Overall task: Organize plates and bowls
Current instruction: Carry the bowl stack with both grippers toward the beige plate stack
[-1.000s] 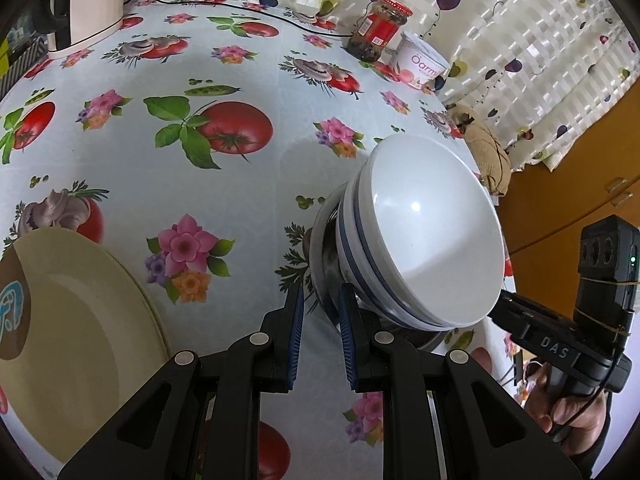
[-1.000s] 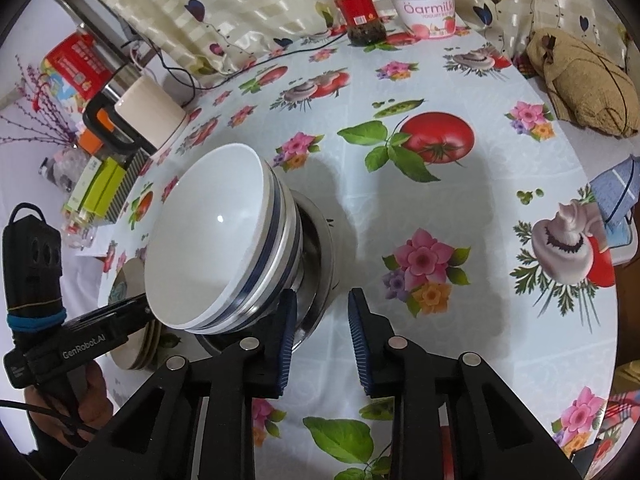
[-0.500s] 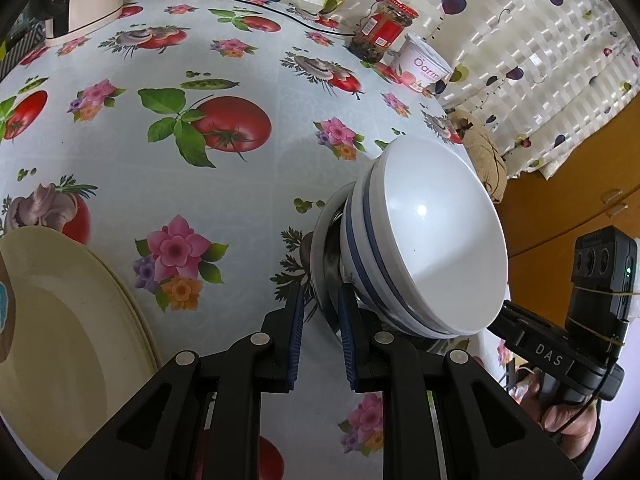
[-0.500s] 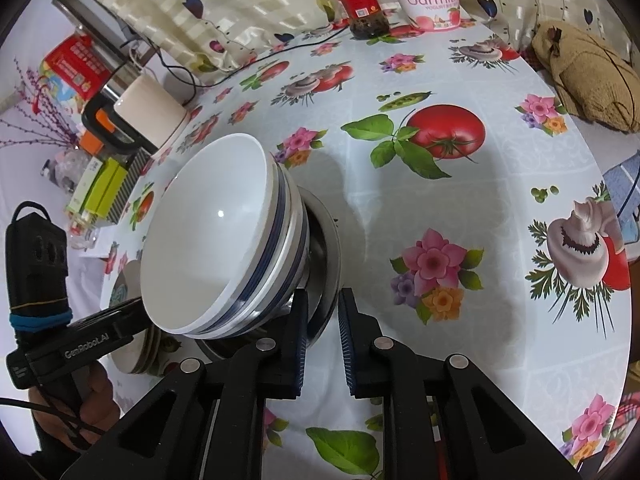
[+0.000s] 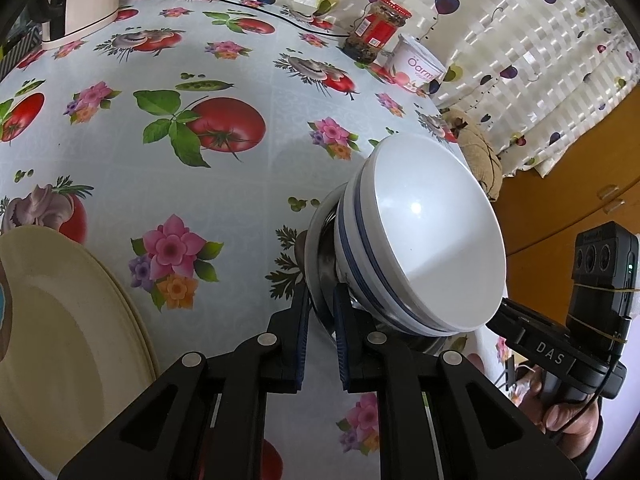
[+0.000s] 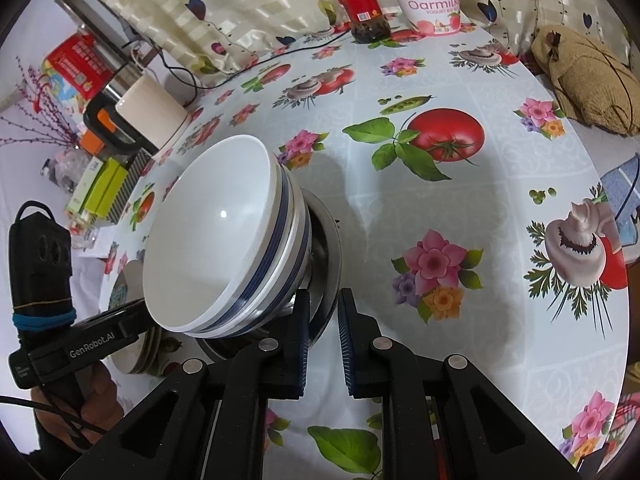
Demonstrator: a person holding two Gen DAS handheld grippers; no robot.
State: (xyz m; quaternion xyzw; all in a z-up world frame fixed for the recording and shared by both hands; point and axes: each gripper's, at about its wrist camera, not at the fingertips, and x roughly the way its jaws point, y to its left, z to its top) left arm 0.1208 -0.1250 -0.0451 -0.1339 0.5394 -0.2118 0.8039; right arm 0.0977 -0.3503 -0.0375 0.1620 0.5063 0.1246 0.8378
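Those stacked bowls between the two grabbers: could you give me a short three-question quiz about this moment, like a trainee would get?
1. True or false: the white bowls sit inside a metal bowl.
2. What does each gripper, left and right, pinch: A the metal bowl's rim, B the jar, C nothing?
3. Fill in: beside the jar stands a ____ tub.

Key: 1 true; 2 A; 3 yogurt.

Stacked bowls (image 5: 424,240) looked like glazed ceramic, glossy white with blue bands. Dish under them (image 6: 326,256) was shiny bare metal. Tablecloth (image 5: 240,80) read as smooth printed vinyl with a slight sheen. Cream plates (image 5: 60,340) had a matt finish. Gripper fingers (image 6: 296,344) were matt black plastic with ribbed blue pads. Jar (image 6: 362,4) was glass, curtain (image 5: 540,40) satiny cloth.
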